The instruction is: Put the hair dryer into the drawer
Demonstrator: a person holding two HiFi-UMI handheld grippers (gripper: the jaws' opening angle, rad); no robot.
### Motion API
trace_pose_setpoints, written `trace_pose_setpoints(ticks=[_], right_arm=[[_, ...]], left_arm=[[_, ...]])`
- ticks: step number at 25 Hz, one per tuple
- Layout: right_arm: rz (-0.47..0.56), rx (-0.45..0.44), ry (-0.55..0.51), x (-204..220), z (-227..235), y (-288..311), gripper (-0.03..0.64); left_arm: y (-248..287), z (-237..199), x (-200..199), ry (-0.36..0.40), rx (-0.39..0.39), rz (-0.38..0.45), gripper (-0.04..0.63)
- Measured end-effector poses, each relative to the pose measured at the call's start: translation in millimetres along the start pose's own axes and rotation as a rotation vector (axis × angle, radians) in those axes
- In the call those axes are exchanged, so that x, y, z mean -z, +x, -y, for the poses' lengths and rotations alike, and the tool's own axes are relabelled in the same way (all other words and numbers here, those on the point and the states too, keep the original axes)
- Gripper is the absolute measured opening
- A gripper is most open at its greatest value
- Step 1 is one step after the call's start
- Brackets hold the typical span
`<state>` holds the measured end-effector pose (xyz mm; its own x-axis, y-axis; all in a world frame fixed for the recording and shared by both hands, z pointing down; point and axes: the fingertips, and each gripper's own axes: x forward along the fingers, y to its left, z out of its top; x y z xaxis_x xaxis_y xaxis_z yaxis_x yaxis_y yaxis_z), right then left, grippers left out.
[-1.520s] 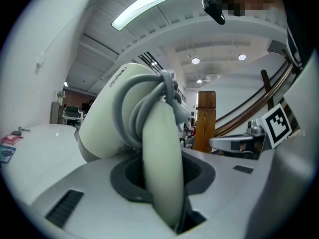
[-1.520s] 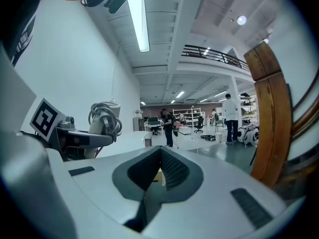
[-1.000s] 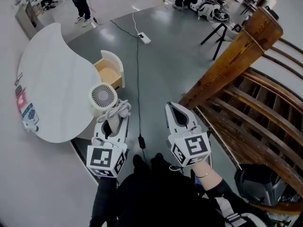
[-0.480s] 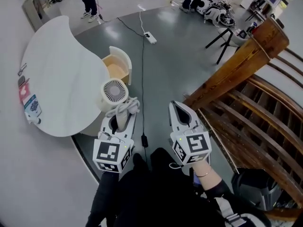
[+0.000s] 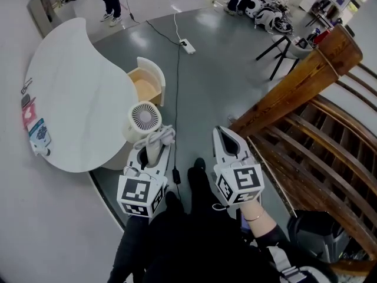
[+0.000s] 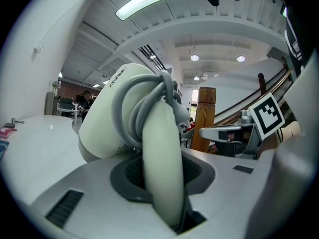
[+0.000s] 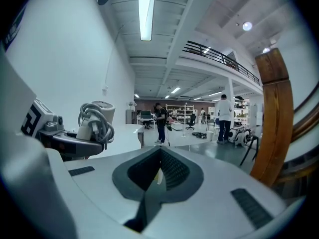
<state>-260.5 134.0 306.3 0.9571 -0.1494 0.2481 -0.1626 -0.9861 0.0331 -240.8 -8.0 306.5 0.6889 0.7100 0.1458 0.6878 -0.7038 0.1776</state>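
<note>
While left fingers (image 6: 65, 193) clamp the hair dryer (image 5: 144, 118) by its slick handle (image 6: 162, 163), we expect top-heavy wobble; right fingers (image 7: 239, 183) closed, empty.

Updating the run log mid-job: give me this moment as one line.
left gripper: shut on hair dryer handle | right gripper: shut, empty | drawer: open | hair dryer: not yet inside

White hair dryer (image 5: 144, 118), cord-wrapped, upright, near open drawer (image 5: 143, 91)

The hair dryer (image 5: 143, 121) looks matt cream plastic, the table (image 5: 70, 99) smooth white, the stair post (image 5: 297, 78) glossy varnished wood.
</note>
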Motion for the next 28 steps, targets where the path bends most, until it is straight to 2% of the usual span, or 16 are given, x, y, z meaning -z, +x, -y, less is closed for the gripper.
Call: trace_pose_setpoints(ticks=[13, 19, 28], right_arm=[[0.002, -0.050, -0.023, -9.8, 35.1, 55.0, 0.002], [-0.016, -0.072, -0.019, -10.0, 66.3, 94.4, 0.002], [-0.038, -0.125, -0.023, -22.7, 116.3, 155.8, 0.002]], left_arm=[[53.6, -23.3, -5.5, -0.030, -0.063, -0.006, 0.114], [93.7, -43.3, -5.2, -0.061, -0.114, -0.020, 0.114], [156.8, -70.7, -12.8, -0.065, -0.210, -0.044, 0.114]])
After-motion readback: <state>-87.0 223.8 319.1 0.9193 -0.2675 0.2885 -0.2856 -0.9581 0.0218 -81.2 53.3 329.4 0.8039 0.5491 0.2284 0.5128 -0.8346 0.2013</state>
